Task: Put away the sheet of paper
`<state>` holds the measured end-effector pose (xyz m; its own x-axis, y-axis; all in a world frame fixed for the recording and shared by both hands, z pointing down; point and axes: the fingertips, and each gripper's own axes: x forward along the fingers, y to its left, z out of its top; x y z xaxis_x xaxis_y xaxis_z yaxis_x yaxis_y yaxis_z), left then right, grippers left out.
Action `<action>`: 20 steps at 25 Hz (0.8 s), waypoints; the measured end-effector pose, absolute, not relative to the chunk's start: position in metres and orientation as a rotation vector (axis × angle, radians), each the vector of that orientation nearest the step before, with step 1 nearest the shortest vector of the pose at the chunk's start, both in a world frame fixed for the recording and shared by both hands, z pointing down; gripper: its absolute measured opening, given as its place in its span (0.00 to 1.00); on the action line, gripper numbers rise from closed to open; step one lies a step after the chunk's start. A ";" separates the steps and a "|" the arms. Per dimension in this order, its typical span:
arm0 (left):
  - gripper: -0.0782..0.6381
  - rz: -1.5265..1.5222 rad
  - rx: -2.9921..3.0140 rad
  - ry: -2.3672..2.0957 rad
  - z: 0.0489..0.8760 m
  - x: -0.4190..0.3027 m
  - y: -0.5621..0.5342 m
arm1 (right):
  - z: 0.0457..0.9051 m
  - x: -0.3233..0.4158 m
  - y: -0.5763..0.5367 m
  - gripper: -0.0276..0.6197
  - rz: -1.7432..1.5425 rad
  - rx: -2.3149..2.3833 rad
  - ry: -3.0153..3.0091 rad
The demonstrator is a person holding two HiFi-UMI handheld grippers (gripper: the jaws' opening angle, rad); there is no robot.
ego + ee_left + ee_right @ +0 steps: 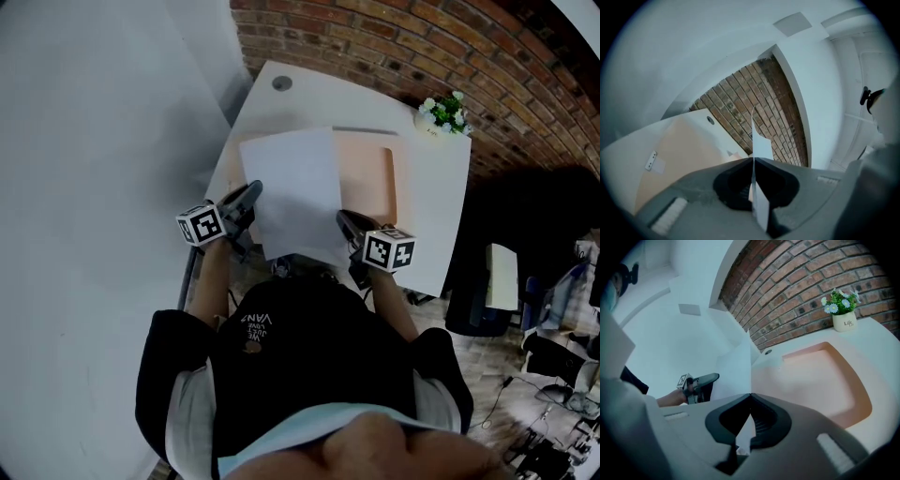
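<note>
A white sheet of paper (292, 192) is held up over the near part of a white table (436, 202). My left gripper (255, 190) is shut on the sheet's left edge; in the left gripper view the sheet (759, 140) runs edge-on between the closed jaws of the left gripper (753, 159). My right gripper (343, 218) is shut on the sheet's near right corner, and in the right gripper view the sheet (735, 369) rises left of the right gripper (750, 394). A peach folder (370, 169) lies open on the table under the sheet, also visible in the right gripper view as the folder (820, 380).
A small potted plant (443, 112) stands at the table's far right corner, with a brick wall (403, 42) behind it. A round cable hole (282, 82) sits at the far left. A white wall runs along the left. Chairs and clutter stand on the floor to the right.
</note>
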<state>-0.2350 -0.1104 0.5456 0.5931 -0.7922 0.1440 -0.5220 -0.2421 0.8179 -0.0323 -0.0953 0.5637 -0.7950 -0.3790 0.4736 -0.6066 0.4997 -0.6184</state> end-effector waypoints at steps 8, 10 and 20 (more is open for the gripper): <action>0.11 -0.314 1.970 -0.921 0.549 -0.231 -0.126 | 0.567 -0.032 -0.085 0.04 1.216 1.008 -2.443; 0.11 -0.313 1.980 -0.893 0.548 -0.229 -0.128 | 0.568 -0.033 -0.083 0.04 1.217 1.038 -2.437; 0.11 -0.272 1.999 -0.805 0.562 -0.223 -0.140 | 0.574 -0.032 -0.079 0.04 1.227 1.157 -2.413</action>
